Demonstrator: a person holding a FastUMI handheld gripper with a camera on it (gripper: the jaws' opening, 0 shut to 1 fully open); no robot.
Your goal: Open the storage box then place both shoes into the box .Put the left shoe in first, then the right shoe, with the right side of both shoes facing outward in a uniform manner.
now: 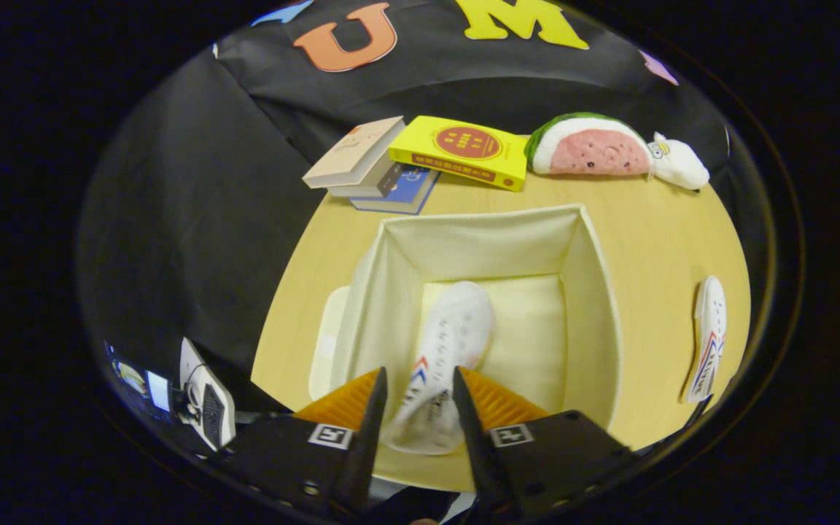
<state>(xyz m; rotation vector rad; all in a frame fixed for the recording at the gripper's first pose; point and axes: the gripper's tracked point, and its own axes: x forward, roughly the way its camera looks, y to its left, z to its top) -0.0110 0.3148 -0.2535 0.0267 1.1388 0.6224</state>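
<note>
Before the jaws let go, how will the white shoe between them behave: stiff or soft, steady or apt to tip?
The white shoe looks like thin canvas, so probably light and somewhat soft. The gripper holds its heel end, toe hanging down into the storage box; released, it may flop onto its side.

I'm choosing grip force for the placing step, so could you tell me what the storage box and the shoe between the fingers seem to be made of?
The storage box looks like soft cream fabric, matte: its walls bow slightly and meet in seam-like folds. The shoe held in the gripper looks like white canvas or a similar textile, with rows of eyelets and a red-and-blue mark; its sole is probably rubber, though that is hard to confirm.
</note>
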